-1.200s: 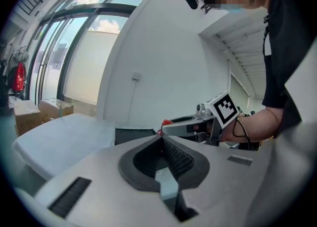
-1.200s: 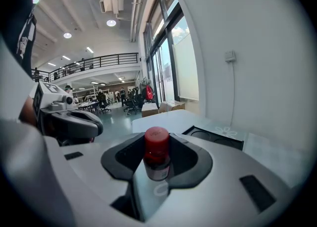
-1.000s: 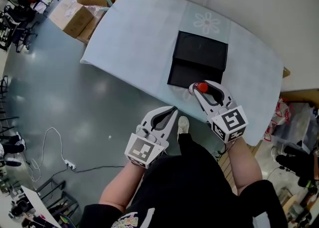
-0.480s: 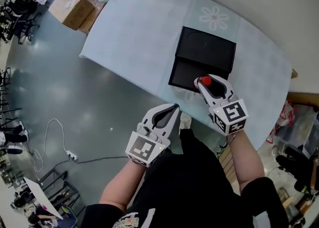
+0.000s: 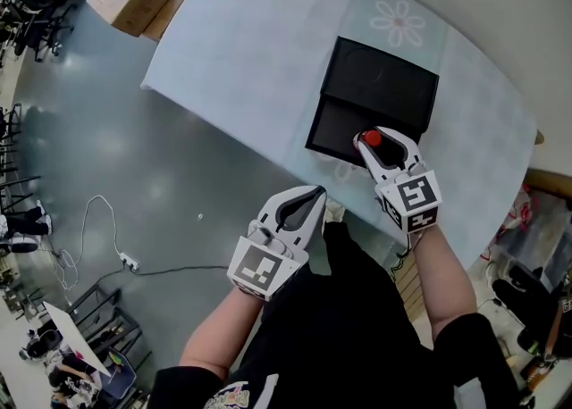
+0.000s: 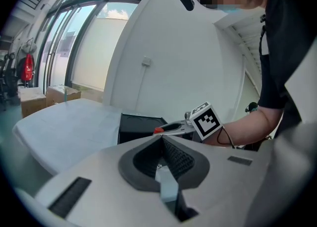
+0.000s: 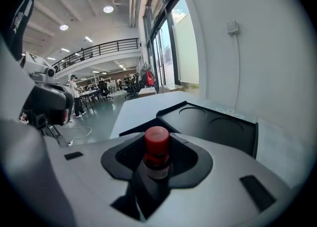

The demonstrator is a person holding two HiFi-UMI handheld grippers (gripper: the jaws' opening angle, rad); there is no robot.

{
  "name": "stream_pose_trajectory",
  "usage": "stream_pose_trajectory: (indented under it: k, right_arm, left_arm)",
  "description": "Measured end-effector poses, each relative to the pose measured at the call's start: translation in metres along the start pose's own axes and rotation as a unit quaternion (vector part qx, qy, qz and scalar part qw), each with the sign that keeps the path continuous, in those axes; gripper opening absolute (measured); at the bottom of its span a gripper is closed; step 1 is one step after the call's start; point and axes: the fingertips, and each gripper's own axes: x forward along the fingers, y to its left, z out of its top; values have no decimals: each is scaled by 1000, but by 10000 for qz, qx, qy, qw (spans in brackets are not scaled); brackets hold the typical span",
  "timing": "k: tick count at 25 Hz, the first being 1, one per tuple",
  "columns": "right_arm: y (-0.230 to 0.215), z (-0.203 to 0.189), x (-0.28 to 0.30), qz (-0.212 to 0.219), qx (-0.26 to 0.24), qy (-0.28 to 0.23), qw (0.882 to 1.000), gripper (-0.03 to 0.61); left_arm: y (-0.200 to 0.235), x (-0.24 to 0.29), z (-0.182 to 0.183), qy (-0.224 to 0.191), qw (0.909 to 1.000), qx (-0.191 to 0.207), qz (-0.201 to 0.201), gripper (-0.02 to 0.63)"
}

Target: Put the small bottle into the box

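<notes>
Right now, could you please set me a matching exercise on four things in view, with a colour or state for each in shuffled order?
Things:
1. bottle
2. box
3. left gripper
4. table

Colour or state:
A. black, lying open
B. shut on nothing, held off the table
C. red cap, clamped in the right gripper
D. pale blue, with the box on it

Pairs: 1-C, 2-A, 3-B, 4-D.

left gripper (image 5: 313,193) grey, black-white marker cube | right gripper (image 5: 372,137) same | clothes (image 5: 357,345) black
</notes>
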Motion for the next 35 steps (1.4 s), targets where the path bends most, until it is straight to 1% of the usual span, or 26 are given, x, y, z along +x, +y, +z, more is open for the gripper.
stream_pose_trajectory:
  k: [5,14,21,25,30,35]
  right_arm:
    - [-3,-8,14,41,-112,87,9999,152]
    - [1,-6,21,66,-396,30,9992,153]
    - [2,-9,18,-10,-410,49,9991,155]
    - [7,-13,16,22,-374,145,9992,161]
    - [14,-14,2,-115,-343,76,9993,168]
    - [19,-5,-19,-407,-236,-77,9989,168]
  left_arm:
    - [8,4,-6,64,9999,-83,69,9]
    - [7,8,-13,134,9998,-112,20,9]
    - [3,5,-9,138,9999,-76,-4,9]
    - [-2,-2,-5,133,9999,-32,-24,9]
    - [-9,-15,-3,126,9998,71,-120,9]
    - [-17,-28,2,44,9992,205,-332,8]
